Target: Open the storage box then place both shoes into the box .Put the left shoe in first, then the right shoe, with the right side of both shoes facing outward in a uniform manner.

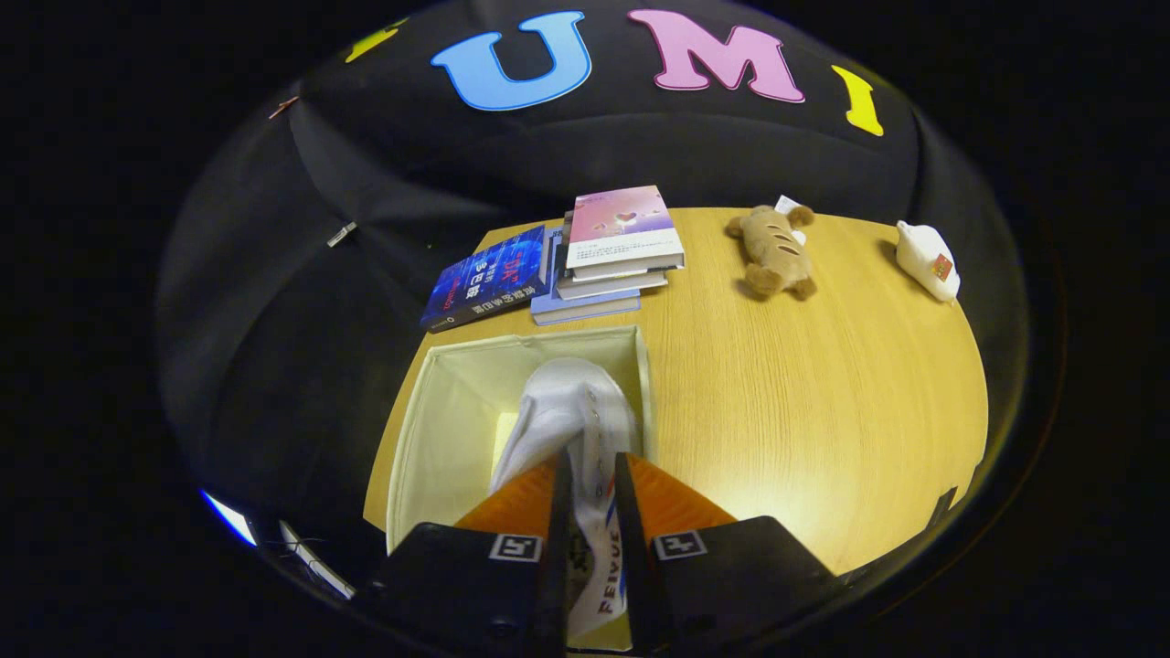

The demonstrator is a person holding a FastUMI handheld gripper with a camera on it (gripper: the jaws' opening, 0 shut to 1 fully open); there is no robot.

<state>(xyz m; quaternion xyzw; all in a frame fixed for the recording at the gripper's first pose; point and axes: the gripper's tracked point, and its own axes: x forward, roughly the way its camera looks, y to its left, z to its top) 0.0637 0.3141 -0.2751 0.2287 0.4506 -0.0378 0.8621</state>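
Observation:
A cream fabric storage box (430, 411) stands open on the wooden table, just ahead of the fingers. My gripper (585, 475) is shut on a white shoe (567, 411), pinching its upper edge between both fingers. The shoe hangs toe-forward over the box's right half, close to the right wall. Its heel part runs back between the fingers. I cannot tell whether the sole touches the box floor. A pale yellow patch shows on the box floor beside the shoe.
Behind the box lie a blue book (489, 277) and a stack of books (614, 251). A brown plush toy (775, 249) and a white plush toy (928, 260) lie at the far right of the table (804, 411).

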